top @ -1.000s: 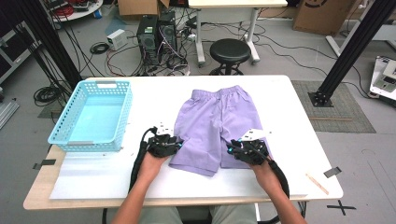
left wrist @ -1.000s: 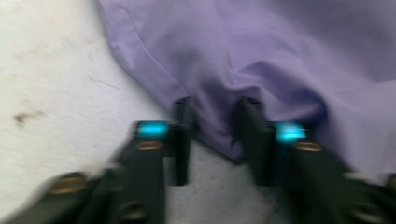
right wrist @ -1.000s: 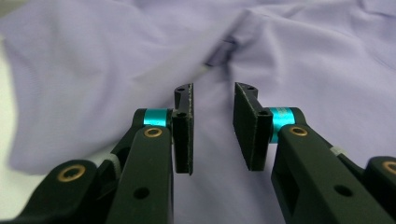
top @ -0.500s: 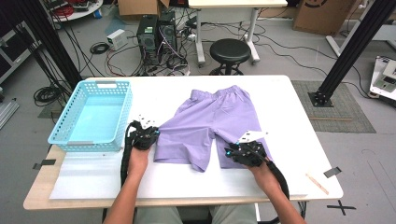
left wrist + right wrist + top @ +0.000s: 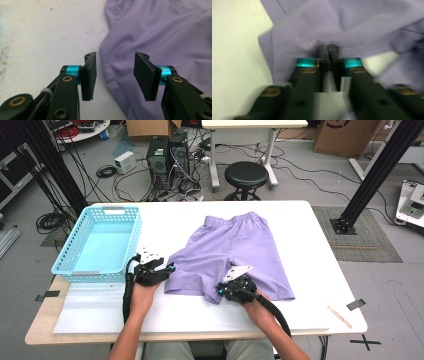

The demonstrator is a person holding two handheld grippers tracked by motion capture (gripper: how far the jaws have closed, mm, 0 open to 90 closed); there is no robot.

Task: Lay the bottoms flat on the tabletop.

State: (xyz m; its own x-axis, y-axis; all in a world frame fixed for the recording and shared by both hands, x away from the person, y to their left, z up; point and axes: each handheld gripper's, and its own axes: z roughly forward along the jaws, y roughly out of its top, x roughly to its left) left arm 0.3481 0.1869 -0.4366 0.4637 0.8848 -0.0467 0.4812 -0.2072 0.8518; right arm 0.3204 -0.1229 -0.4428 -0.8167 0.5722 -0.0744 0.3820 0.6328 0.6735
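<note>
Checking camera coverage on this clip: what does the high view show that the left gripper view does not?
High view alone: the blue basket, the right hand-held gripper shut on the purple shorts, and both forearms.

Left gripper view alone: the left hand-held gripper with its jaws apart, having just been opening, astride the shorts' edge without pressing it.

Shared: the shorts and the white table.

a white bench point(image 5: 310, 235) stands on grey floor point(image 5: 350, 180). behind it, a black stool point(image 5: 246, 172), computer towers point(image 5: 167, 152), tangled cables point(image 5: 107, 170), perhaps cardboard boxes point(image 5: 345, 135) further back.
</note>
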